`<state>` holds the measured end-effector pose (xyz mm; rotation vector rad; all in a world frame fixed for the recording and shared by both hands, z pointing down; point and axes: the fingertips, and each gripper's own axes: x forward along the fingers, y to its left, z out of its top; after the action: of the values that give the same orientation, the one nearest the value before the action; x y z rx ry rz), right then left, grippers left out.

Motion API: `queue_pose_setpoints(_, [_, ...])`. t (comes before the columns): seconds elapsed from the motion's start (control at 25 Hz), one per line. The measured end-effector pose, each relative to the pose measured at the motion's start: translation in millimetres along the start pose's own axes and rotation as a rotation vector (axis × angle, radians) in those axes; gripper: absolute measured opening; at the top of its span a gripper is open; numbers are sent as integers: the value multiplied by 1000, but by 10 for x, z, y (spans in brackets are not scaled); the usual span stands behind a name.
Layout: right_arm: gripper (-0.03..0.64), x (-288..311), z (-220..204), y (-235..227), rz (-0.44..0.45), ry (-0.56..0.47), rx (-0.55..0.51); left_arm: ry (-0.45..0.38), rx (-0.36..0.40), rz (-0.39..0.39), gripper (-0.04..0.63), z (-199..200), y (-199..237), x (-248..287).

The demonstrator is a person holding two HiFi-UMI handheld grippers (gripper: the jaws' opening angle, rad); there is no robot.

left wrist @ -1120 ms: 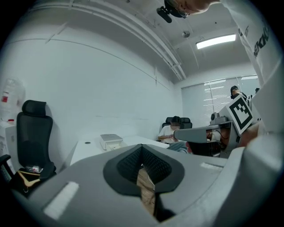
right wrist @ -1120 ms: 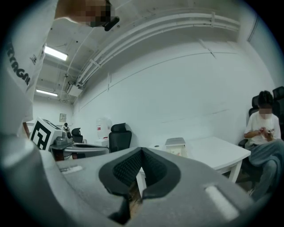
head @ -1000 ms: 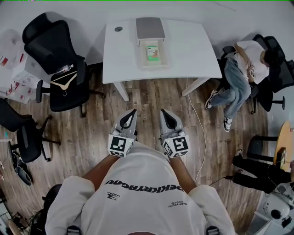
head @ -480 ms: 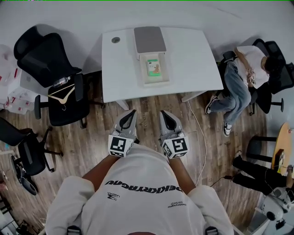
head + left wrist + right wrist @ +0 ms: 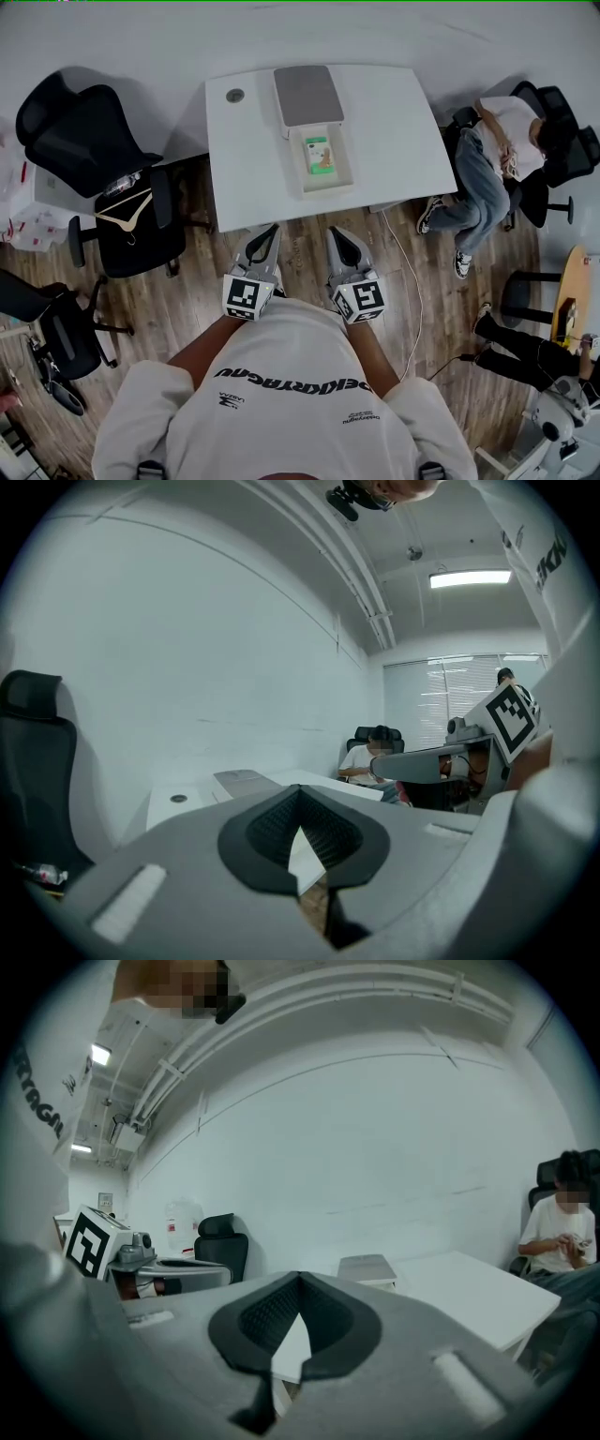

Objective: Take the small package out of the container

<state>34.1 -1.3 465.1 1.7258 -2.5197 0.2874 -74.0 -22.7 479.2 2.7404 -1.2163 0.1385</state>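
on the white table (image 5: 394, 122) ahead, the small package (image 5: 320, 154) lies inside the open container (image 5: 349, 178), on the near side of a grey slab (image 5: 307, 94) that may be its lid. left gripper (image 5: 271, 230) and right gripper (image 5: 334, 231) hang side by side at the table's near edge, well short of the container - both claws pressed together, nothing in them. probably carried shut for the approach - one has to spread before any pick.
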Motion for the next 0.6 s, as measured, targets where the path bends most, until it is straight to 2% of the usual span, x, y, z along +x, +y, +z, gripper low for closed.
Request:
queue_pose_setpoints(0.24, [0,215,24,10,-31,19,-12,2,-5,-20,2,28,209,165])
queue_pose_setpoints(0.6, [0,320,-7,-55,-66,40,12,18,-6,-49,2,-8,234,217])
